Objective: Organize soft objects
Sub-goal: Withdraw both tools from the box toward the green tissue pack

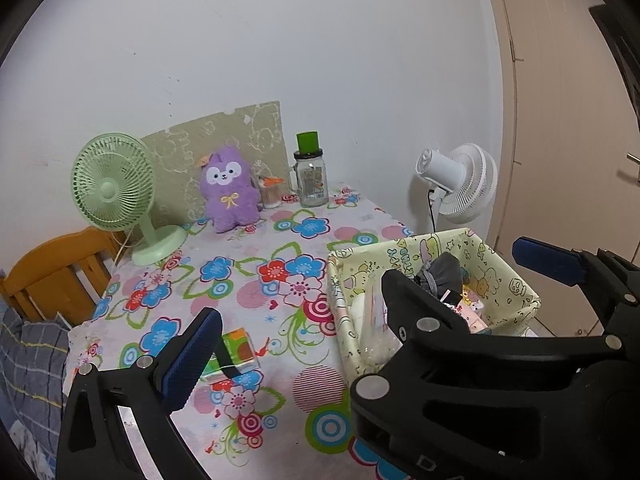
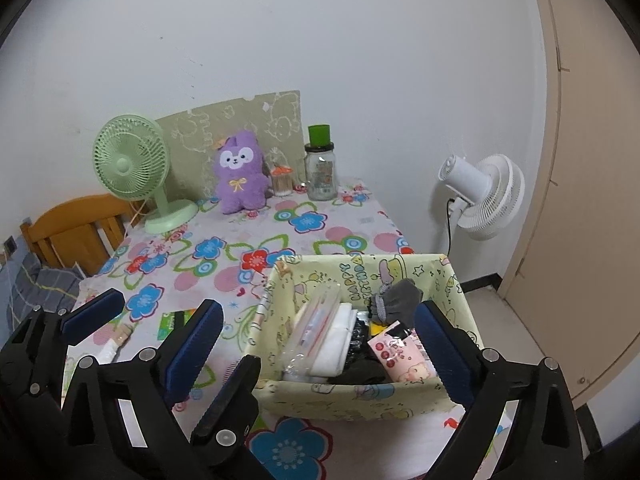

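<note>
A pale yellow fabric basket stands on the flowered table near its right front corner, also in the left wrist view. It holds a grey cloth pouch, white folded cloth, a clear plastic bag and a pink packet. A purple plush toy sits at the back of the table, also in the left wrist view. My right gripper is open, its fingers either side of the basket. My left gripper is open and empty above the table front, left of the basket.
A green tissue pack lies near the table's front left. A green desk fan, a glass jar with green lid and a small toothpick jar stand at the back. A white floor fan stands right of the table. A wooden chair is at left.
</note>
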